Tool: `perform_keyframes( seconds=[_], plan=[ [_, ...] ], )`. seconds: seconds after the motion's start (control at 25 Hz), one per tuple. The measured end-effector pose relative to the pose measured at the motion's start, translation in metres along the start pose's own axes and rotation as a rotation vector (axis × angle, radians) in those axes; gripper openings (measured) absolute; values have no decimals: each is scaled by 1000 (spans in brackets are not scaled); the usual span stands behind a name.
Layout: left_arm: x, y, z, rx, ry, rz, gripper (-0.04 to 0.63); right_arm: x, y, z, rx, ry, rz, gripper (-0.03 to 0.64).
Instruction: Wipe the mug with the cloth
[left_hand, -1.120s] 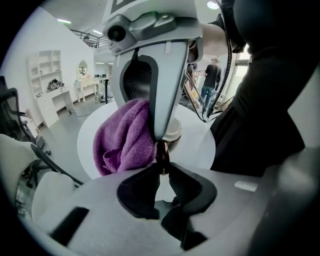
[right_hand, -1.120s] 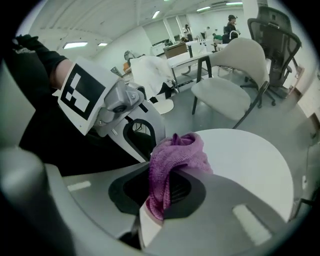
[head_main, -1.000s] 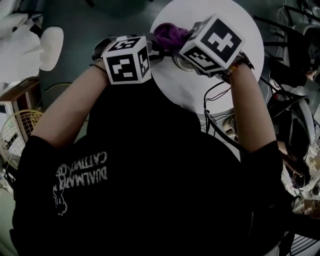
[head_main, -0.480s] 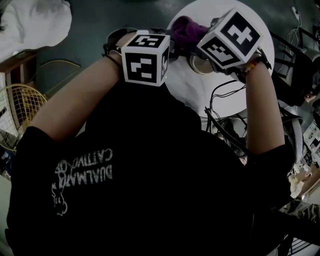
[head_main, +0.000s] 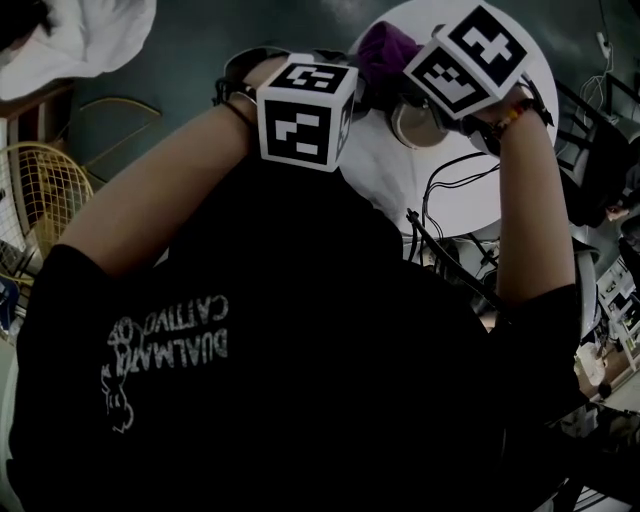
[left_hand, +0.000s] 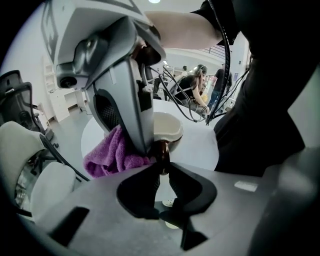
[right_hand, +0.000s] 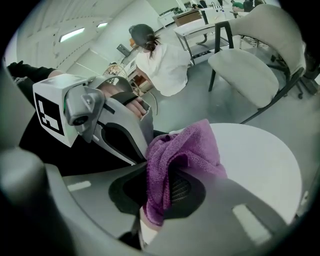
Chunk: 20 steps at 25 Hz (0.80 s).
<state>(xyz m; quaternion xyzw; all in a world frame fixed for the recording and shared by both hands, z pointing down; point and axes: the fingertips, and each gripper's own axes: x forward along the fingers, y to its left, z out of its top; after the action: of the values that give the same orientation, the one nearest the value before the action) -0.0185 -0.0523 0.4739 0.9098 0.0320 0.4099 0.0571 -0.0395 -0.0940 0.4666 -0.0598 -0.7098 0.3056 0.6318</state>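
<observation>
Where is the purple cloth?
In the head view it sits top centre: the cloth is pinched in the right gripper, beside the mug, above the white table.

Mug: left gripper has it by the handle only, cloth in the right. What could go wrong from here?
1. The left gripper pinches only the thin handle of the mug; pressure from the cloth could twist the mug or slip it onto the table.
2. The cloth sits bunched in the right gripper; rubbing might drag it out of the jaws.
</observation>
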Motion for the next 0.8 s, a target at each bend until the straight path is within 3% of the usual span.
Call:
perform_keyframes(
  seconds=[0.28, 0.52, 0.8],
  plan=[
    [8, -7, 11, -29, 2, 30, 60, 1, -6, -20, 44, 0, -4, 46],
    [3, -7, 7, -49, 0, 41, 60, -1, -9, -4, 46, -119, 29, 46],
    [5, -7, 5, -52, 17, 44, 60, -12, -19, -13, 162, -194, 18, 46]
  ],
)
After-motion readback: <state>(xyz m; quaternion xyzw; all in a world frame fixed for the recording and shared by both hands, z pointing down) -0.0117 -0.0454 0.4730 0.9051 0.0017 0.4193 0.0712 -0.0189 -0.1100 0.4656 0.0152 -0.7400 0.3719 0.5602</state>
